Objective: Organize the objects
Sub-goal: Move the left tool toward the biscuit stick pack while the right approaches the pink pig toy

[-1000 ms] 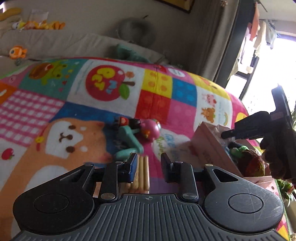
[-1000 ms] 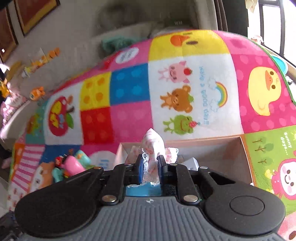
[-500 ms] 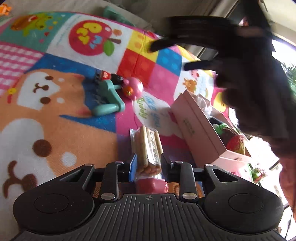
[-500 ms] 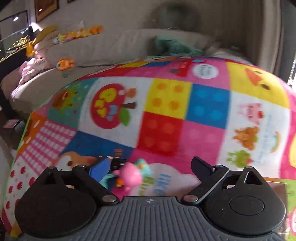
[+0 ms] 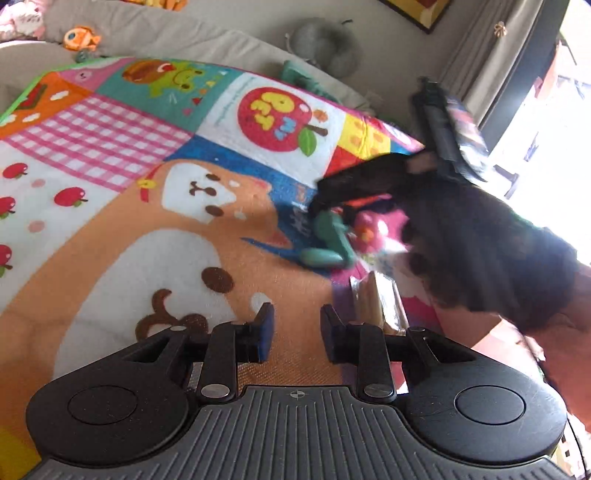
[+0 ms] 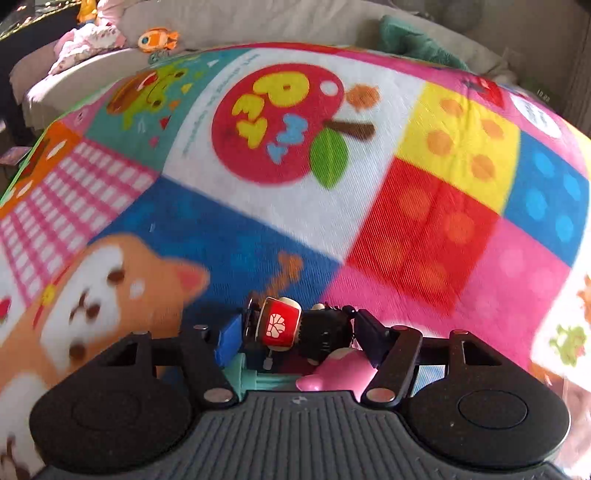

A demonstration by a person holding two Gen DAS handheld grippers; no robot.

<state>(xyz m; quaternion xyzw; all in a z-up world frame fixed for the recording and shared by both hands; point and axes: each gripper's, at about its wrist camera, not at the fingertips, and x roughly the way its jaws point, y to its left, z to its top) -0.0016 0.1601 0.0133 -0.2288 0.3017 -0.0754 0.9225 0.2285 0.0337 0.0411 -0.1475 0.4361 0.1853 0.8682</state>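
Your right claw (image 6: 295,334) is spread around a small black bottle (image 6: 321,332) with a red label (image 6: 277,326) bearing a white emblem, no legible text. It lies on the play mat (image 6: 369,221). Your left claw (image 5: 295,326) is spread, holding nothing; the wafer packet (image 5: 375,302) lies just right of it.

A patchwork play mat (image 5: 110,221) (cartoon animals) fronts a grey sofa (image 5: 166,29); bright window (image 5: 546,122) right.

Daylight from window (image 5: 546,122) at right, blown out to white glare. Mat (image 5: 110,206) brightly and evenly lit. Right gripper (image 5: 321,201) and gloved hand (image 5: 480,251) motion-blurred, dark silhouette (backlit). Strong fisheye bending at edges. Right wrist view: mat print soft, smeared toward lower left.
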